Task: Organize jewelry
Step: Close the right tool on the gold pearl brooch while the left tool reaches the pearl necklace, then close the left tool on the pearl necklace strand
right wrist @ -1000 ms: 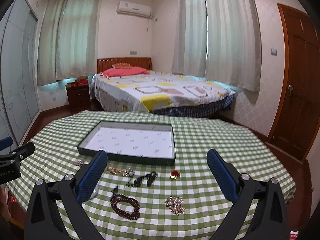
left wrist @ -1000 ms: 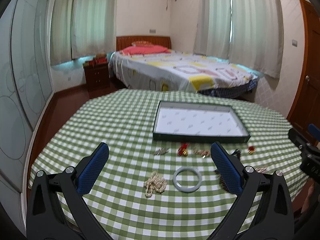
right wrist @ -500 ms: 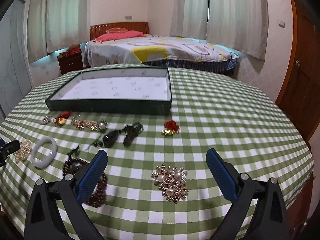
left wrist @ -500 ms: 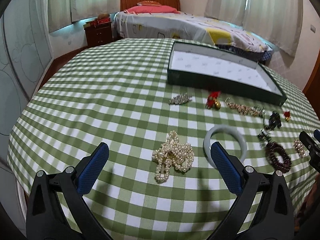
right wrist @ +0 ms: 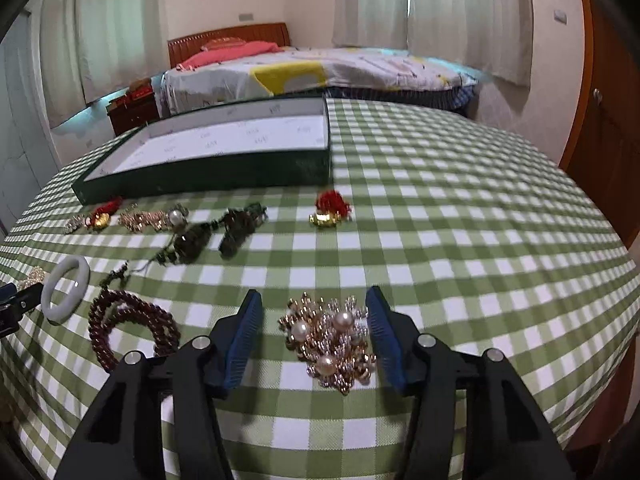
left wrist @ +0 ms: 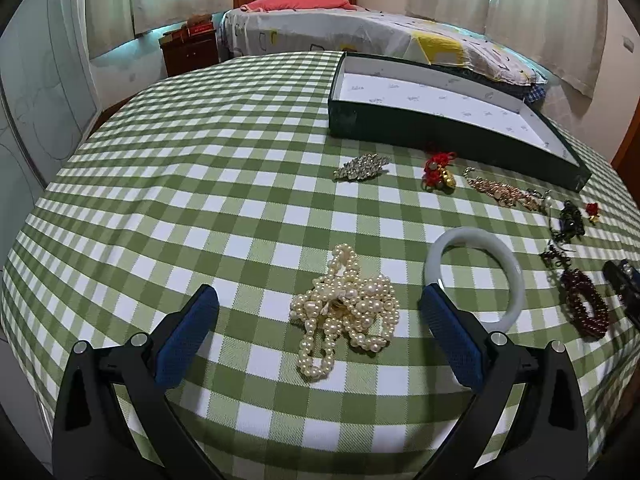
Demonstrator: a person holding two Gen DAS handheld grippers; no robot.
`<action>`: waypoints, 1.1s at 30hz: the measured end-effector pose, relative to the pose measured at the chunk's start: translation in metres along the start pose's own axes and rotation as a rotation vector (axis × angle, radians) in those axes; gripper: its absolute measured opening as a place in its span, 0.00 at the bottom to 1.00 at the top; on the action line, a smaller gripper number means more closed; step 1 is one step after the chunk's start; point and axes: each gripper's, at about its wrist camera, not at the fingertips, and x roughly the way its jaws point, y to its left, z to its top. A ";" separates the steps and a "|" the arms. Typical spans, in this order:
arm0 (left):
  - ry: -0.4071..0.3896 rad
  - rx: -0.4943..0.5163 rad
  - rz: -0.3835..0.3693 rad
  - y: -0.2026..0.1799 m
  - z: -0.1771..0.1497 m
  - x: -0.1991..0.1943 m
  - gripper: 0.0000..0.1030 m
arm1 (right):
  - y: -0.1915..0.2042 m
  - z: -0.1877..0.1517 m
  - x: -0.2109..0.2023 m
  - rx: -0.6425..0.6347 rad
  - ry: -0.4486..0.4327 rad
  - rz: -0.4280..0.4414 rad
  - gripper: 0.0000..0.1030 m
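Pearl brooch between the closing, not yet touching jaws of the right tool.

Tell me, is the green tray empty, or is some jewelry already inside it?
Empty. The tray shows only its white printed lining in both views; the pearls and the brooch lie on the tablecloth.

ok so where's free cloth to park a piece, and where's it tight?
Free: the tablecloth left of the pearl necklace and rhinestone brooch; the cloth right of the red charm and gold brooch; the tray interior. Crowded: the strip before the tray, down past the white bangle and dark bead bracelet.
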 end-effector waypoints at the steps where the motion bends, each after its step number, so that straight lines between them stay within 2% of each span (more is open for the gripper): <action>1: -0.005 0.001 -0.002 0.000 0.000 0.000 0.96 | 0.001 -0.001 0.000 -0.011 -0.001 -0.005 0.52; 7: -0.019 -0.002 -0.004 0.002 0.002 0.004 0.96 | 0.002 -0.003 -0.003 -0.014 -0.010 -0.001 0.50; 11: -0.030 0.000 -0.005 0.003 0.005 0.007 0.96 | 0.004 -0.003 -0.003 -0.020 -0.015 0.016 0.39; 16: -0.037 0.009 -0.011 0.004 0.005 0.008 0.94 | 0.006 -0.003 -0.004 -0.022 -0.021 0.031 0.35; 17: -0.041 0.014 -0.013 0.003 0.006 0.007 0.89 | 0.006 -0.002 -0.003 -0.023 -0.022 0.034 0.28; 18: -0.049 0.019 -0.022 0.002 0.005 0.006 0.86 | 0.007 -0.002 -0.003 -0.024 -0.022 0.042 0.28; 20: -0.062 0.036 -0.035 0.000 0.006 0.004 0.69 | 0.009 -0.002 -0.002 -0.031 -0.023 0.039 0.28; 21: -0.065 0.042 -0.039 -0.001 0.005 0.004 0.66 | 0.009 -0.001 -0.002 -0.031 -0.024 0.040 0.28; 23: -0.073 0.054 -0.054 -0.003 0.005 0.003 0.52 | 0.009 -0.001 -0.002 -0.027 -0.025 0.043 0.27; 24: -0.077 0.060 -0.063 -0.004 0.005 0.002 0.48 | 0.009 -0.001 -0.002 -0.027 -0.026 0.043 0.26; 26: -0.081 0.068 -0.078 -0.005 0.005 0.002 0.31 | 0.010 0.000 -0.002 -0.028 -0.029 0.042 0.24; 29: -0.080 0.078 -0.094 -0.007 0.005 0.001 0.26 | 0.010 0.001 -0.002 -0.026 -0.033 0.045 0.23; 33: -0.078 0.084 -0.094 -0.008 0.006 0.001 0.25 | 0.010 0.001 -0.002 -0.027 -0.035 0.045 0.23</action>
